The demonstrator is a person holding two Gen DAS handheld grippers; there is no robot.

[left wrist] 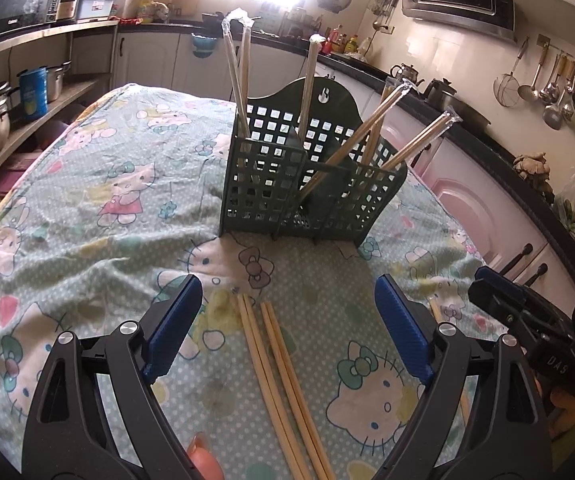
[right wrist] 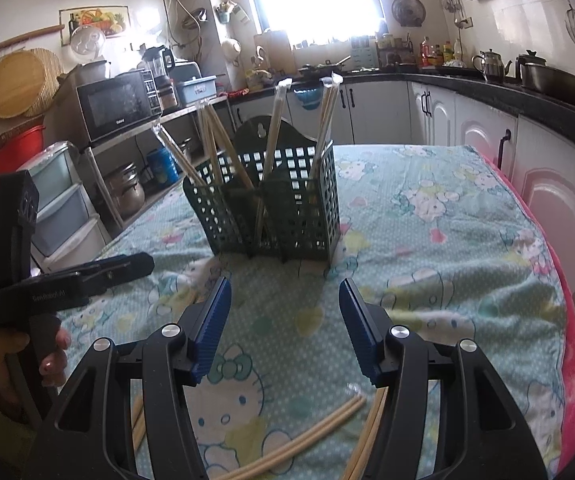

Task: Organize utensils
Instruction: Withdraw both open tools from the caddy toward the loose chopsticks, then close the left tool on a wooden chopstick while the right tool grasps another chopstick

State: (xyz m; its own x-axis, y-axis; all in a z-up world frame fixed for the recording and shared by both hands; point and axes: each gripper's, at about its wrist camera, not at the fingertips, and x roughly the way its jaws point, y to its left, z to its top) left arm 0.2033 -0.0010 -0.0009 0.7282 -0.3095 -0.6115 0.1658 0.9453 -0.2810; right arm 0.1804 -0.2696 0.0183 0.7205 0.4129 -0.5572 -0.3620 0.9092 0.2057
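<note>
We hold our left hand-held gripper [left wrist: 287, 328] low over the surface [left wrist: 87, 240], which is draped in a pale green cartoon-cat print cloth. Its blue ribbed fingers [left wrist: 173, 326] stand wide apart and grip nothing. Between them, on the cloth, lie two pairs of bare light-wood chopsticks [left wrist: 275, 368], side by side and pointing toward the holder.

Our right hand-held gripper [right wrist: 285, 328] is likewise spread open and empty, hovering over the cloth. Beneath it lie more bare wooden chopsticks [right wrist: 319, 432], one pair angled across the cloth and another partly hidden under the right finger.

The dark green perforated plastic utensil holder [left wrist: 311, 188] stands upright near the middle of the surface, ahead of both grippers and apart from them. It has several compartments divided by walls. Clear-plastic-wrapped wooden chopsticks [left wrist: 371, 134] stand in it: some nearly upright in the left compartment, one at the back, others leaning outward to the right.

In the right wrist view the left gripper appears at the left edge, held by a hand [right wrist: 53, 354].
</note>
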